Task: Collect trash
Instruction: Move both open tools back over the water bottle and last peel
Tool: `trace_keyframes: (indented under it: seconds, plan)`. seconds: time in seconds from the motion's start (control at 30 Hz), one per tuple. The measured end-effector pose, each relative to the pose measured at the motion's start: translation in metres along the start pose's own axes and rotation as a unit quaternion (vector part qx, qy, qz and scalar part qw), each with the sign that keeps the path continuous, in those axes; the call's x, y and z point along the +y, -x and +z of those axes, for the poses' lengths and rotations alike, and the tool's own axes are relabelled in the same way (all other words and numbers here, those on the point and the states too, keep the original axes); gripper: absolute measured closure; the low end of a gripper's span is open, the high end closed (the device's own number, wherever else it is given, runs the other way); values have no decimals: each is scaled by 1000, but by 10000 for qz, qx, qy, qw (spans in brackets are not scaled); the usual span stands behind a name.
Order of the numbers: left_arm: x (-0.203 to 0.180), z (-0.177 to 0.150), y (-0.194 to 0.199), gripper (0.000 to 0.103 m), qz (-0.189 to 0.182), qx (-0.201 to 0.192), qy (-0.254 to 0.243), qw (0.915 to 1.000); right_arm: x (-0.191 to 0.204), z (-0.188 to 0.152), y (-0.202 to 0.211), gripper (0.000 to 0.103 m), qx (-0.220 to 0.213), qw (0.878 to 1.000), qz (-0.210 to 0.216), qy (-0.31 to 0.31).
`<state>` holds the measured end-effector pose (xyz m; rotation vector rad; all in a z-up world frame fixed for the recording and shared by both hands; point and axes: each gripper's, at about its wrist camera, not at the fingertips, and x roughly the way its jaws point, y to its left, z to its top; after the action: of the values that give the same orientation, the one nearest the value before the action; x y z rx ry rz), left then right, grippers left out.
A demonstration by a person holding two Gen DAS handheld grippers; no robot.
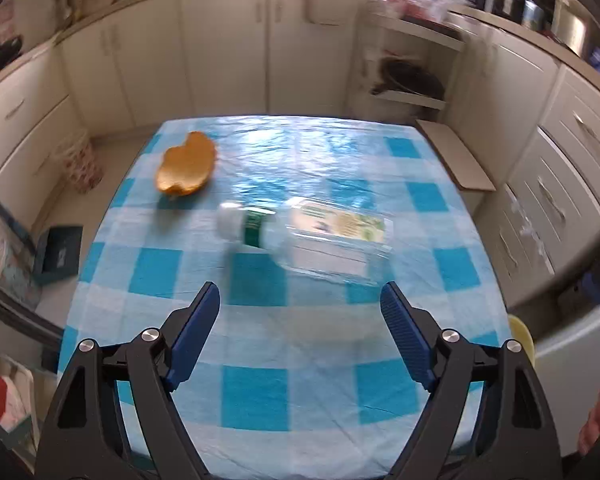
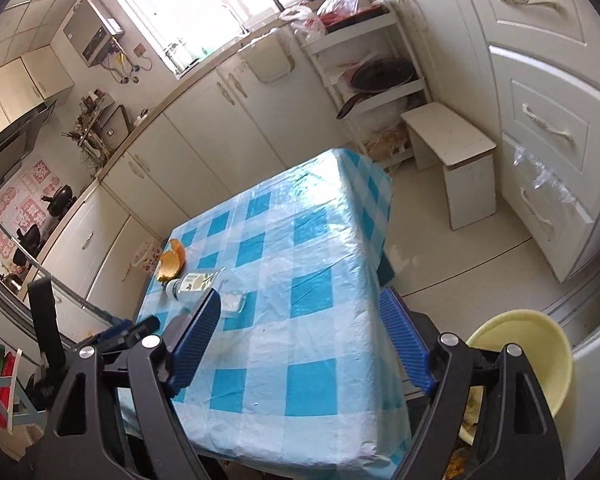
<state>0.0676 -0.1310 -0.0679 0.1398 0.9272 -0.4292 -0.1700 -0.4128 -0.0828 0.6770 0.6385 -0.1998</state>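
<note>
A clear plastic bottle (image 1: 320,240) with a white cap and a green band lies on its side on the blue-checked table (image 1: 292,360), cap to the left. An orange peel (image 1: 186,164) rests beyond it at the far left of the cloth. My left gripper (image 1: 300,296) hovers open just short of the bottle, nothing between its blue pads. The right wrist view shows the same bottle (image 2: 194,282) and peel (image 2: 171,261) at the table's left edge. My right gripper (image 2: 300,300) stands open over the near part of the table (image 2: 312,376), empty. The left gripper's black body shows at the lower left.
A pale yellow bowl (image 2: 528,364) sits below the table's right edge, beside my right gripper. A white stool (image 2: 456,148) and white drawers (image 2: 552,128) stand to the right. Cabinets line the far wall. A patterned bin (image 1: 82,164) stands on the floor at the left.
</note>
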Motion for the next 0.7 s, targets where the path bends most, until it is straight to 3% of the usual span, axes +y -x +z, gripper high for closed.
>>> trace_keyframes:
  seconds: [0.13,0.3,0.37,0.47,0.7]
  plan:
    - [87,27,-28,24,197,255,1198,9923,23,-9,-34,25,371,9993,101,44]
    - [145,51,-71,24,256,559,1971,9785,77,-8,-75,23,624,9919,20,1108]
    - [155,61,-86,24,199,639,2026,9770,107,-8,-93,15,732,9782,37,1944]
    - [171,73,-106,24,70,737,2229,9720,141,-8,-116,12,864,9518,70,2943]
    - [182,92,-143,24,-285,992,2422,9647,175,-3,-173,11,1295,9206,303,3672]
